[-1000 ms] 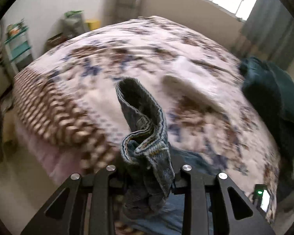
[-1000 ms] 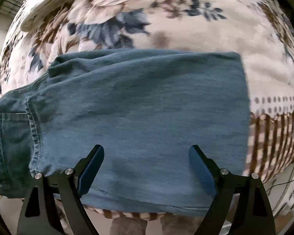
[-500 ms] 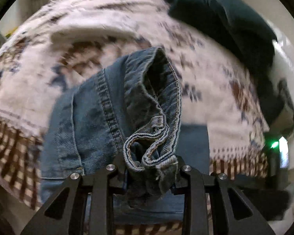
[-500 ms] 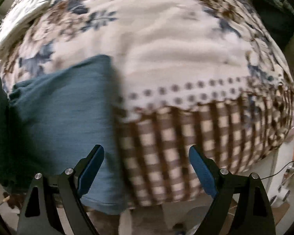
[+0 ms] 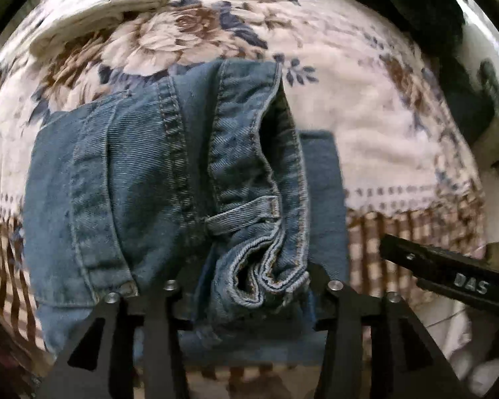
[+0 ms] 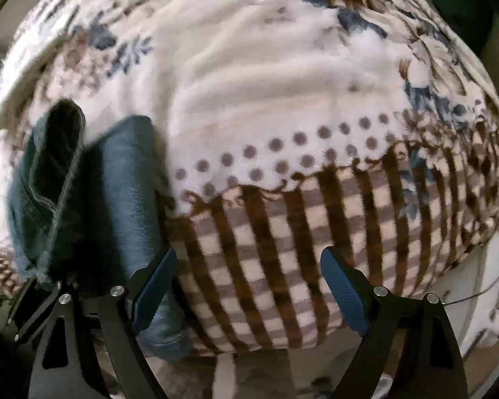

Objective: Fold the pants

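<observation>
Folded blue denim pants (image 5: 143,179) lie on the floral blanket (image 5: 366,106) near the bed's front edge. Their bunched waistband (image 5: 266,226) stands up between the fingers of my left gripper (image 5: 246,289). Its jaws are opening and the denim sits loosely between them, leaning on the right finger. In the right wrist view the pants (image 6: 116,199) lie at the left. My right gripper (image 6: 246,282) hangs open to the right of them, pointing down over the blanket's brown checked border (image 6: 282,249) with nothing between its blue pads (image 6: 342,286).
A dark green cloth (image 5: 432,6) lies at the far right of the bed, and a pale folded cloth (image 5: 109,6) at the far left. The right gripper's black body (image 5: 449,276) shows low on the right. Floor and a cable (image 6: 495,282) lie past the bed's edge.
My left gripper came down with the waistband onto the folded pants and its jaws widened. My right gripper slid right, off the denim and over the checked border.
</observation>
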The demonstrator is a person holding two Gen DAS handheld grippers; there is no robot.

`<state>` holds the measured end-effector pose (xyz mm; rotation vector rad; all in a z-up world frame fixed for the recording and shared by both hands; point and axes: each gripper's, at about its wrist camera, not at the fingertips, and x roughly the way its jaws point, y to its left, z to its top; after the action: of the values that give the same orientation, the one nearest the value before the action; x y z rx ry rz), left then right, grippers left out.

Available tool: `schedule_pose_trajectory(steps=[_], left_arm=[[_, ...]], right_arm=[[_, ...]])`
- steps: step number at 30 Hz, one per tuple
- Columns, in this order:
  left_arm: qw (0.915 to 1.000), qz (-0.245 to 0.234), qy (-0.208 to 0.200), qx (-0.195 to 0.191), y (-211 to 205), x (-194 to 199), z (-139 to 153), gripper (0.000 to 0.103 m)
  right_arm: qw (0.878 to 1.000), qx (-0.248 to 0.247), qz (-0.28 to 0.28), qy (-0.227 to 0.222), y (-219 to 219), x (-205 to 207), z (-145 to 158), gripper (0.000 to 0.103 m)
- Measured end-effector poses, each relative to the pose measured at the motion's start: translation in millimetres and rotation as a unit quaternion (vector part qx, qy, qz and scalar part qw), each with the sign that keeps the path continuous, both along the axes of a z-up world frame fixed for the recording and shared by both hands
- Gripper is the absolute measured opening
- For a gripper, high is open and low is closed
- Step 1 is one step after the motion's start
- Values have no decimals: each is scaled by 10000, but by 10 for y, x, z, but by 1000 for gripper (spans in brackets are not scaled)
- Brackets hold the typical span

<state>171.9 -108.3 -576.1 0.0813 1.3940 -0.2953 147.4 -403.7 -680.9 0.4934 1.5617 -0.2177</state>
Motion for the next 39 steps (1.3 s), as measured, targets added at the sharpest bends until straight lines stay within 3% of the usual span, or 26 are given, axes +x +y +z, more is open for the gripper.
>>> schedule_pose_trajectory(steps=[1,3,4,6,9,14,17,19,21,22,23,28,32,35,39], left_arm=[[9999,73,-57,-106,33,-6,89,56],[9989,263,-223,-323,173,-11,343,94],[9981,364,-294,-388,246,-13,437,98],[9961,585,-454,-475,421,0,599,99],[9933,925,-652,-242,743,34,705,99],[9856,1513,-624,416,1328,187,530,99],[9793,1898,-317,629,1718,258,279,99],[9756,2111,-187,567,1914,256,178,99],[9724,2259,-173,557,2045,255,147,99],[9710,2322,-176,550,2098,253,146,99],[9699,2368,-174,538,2135,248,144,99],[9691,2402,-122,549,2169,209,192,99],[9759,2080,-353,566,2059,258,341,99],[9787,2014,-257,288,1967,331,345,99],[9824,1865,-136,48,1753,440,287,99]], right_arm=[[9998,158,-55,-89,-62,-27,40,90],[9982,532,-117,-259,-86,-44,167,90],[9963,775,-126,-355,-94,-31,213,90],[9897,1307,-178,-550,-104,8,268,90],[9776,1970,-147,-723,20,131,305,90],[9674,2365,217,-882,300,396,50,90],[9692,2349,342,-658,558,540,-138,92],[9739,2190,226,-557,649,592,-212,92],[9769,2023,77,-679,690,565,-219,81],[9784,1929,92,-734,729,554,-186,48],[9789,1891,192,-749,785,530,-146,28],[9794,1817,237,-847,816,331,248,22],[9833,1513,30,-1015,498,79,726,21],[9861,1230,-170,-1106,199,-52,965,21],[9895,948,-770,-777,-385,-319,866,21]])
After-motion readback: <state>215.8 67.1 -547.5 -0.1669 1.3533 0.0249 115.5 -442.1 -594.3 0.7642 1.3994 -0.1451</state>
